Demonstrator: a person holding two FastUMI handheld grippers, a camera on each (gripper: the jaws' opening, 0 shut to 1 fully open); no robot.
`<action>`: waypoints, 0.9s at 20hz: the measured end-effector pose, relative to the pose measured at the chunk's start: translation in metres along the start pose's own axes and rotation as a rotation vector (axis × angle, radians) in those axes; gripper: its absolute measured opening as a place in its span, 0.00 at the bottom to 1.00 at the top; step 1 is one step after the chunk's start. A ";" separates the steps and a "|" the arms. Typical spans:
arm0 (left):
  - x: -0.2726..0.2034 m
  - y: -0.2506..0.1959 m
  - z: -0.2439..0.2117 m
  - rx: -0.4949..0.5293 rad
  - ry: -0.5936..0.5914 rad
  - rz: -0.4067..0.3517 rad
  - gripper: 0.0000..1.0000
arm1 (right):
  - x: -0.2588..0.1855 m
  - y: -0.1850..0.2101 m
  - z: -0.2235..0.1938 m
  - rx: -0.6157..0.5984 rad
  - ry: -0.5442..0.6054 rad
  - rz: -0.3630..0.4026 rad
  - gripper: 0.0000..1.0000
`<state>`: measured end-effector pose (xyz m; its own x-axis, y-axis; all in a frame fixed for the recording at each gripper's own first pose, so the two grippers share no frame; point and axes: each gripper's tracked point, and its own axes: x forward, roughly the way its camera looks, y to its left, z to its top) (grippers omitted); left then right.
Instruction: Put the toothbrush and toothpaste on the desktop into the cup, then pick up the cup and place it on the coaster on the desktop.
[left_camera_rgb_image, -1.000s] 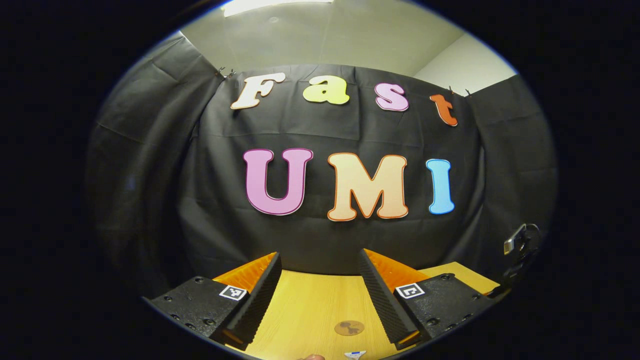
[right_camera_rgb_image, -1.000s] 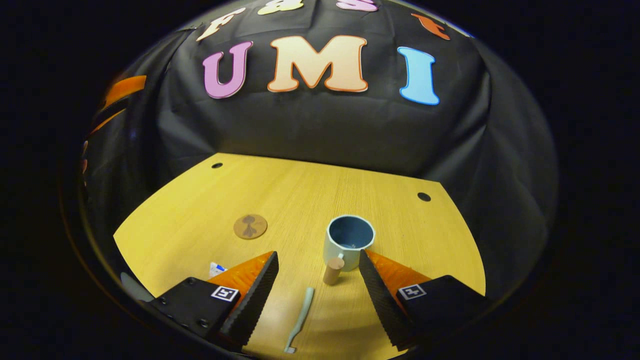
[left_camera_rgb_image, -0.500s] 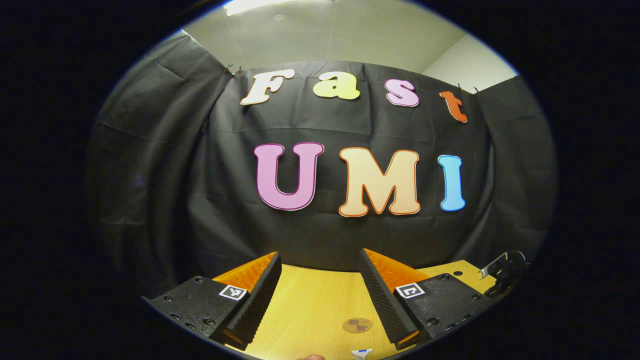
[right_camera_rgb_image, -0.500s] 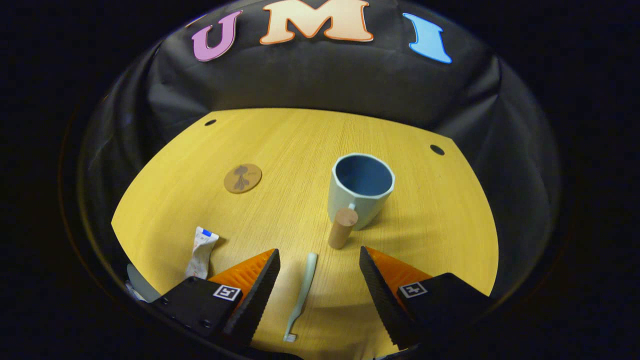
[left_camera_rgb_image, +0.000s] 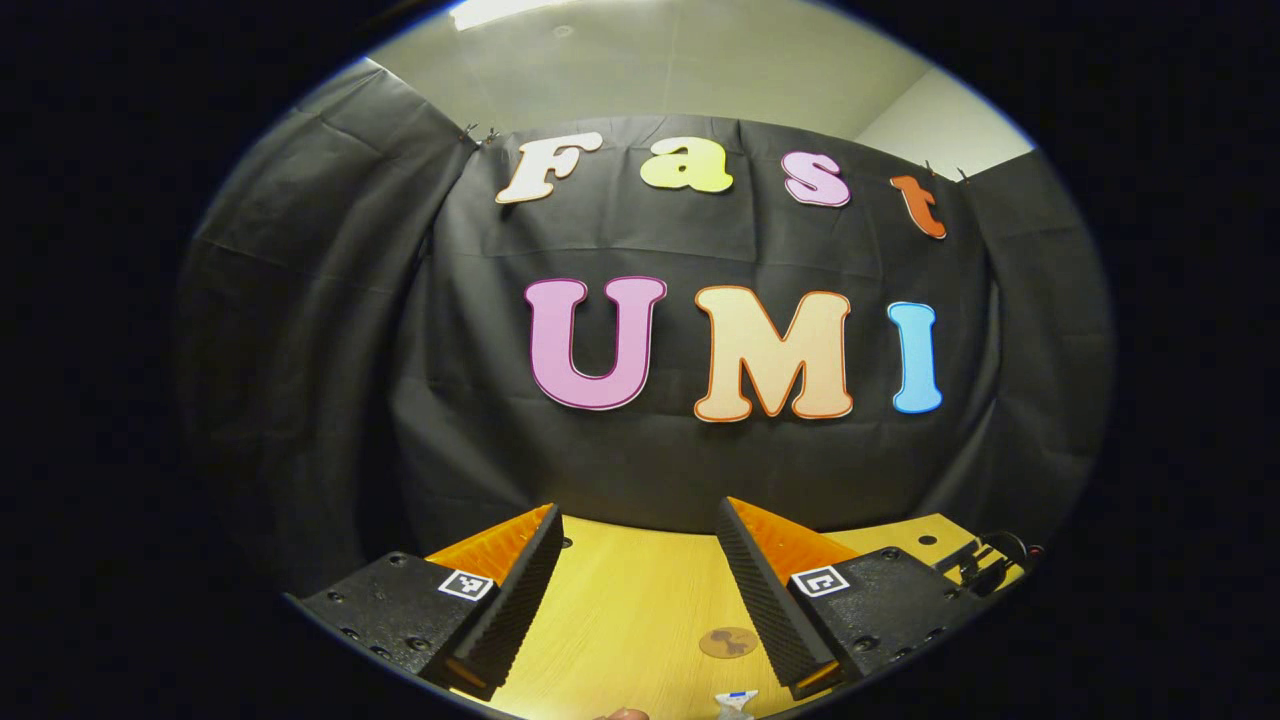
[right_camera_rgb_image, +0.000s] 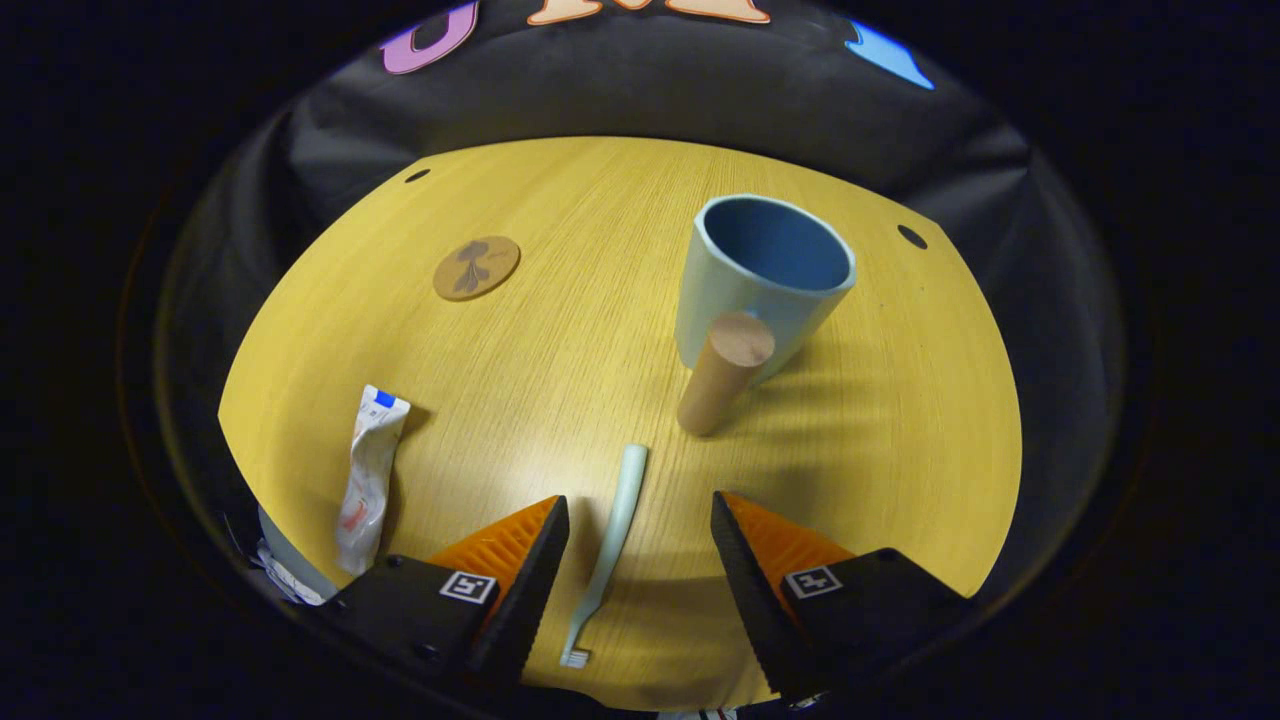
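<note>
1. Toothbrush (right_camera_rgb_image: 612, 530) now lies between the spread fingers of the right gripper (right_camera_rgb_image: 632, 590), which has dropped closer over it; a grasp looks next.
2. Cup (right_camera_rgb_image: 762, 272) stands empty just beyond the fingertips, toothpaste (right_camera_rgb_image: 368, 478) off their left side, coaster (right_camera_rgb_image: 476, 267) farther.
3. Left gripper (left_camera_rgb_image: 640, 590) hangs high, fingers apart, empty.
4. Bare desktop (right_camera_rgb_image: 900, 450) leaves room rightward before its edge.

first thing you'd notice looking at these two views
In the right gripper view, the pale blue cup with its wooden handle stands right of centre on the yellow desktop. The mint toothbrush lies between the open right gripper, the toothpaste lies at the left edge, and the coaster lies farther back.
</note>
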<state>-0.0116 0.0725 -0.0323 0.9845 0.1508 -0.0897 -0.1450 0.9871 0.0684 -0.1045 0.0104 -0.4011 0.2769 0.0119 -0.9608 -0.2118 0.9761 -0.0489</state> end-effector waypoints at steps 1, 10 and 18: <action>-0.001 0.000 0.000 -0.001 0.001 0.001 0.94 | 0.002 0.000 -0.002 -0.007 0.012 0.002 0.87; -0.002 -0.006 -0.016 0.017 0.041 -0.017 0.94 | 0.012 0.010 -0.015 0.022 0.091 0.019 0.43; 0.002 -0.024 -0.042 0.011 0.108 -0.070 0.94 | 0.013 0.006 -0.013 0.069 0.116 0.053 0.10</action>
<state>-0.0103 0.0518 -0.0761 0.9757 0.0867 -0.2013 -0.0741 0.9948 0.0693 -0.1143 0.0132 -0.4176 0.1563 0.0422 -0.9868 -0.1574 0.9874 0.0173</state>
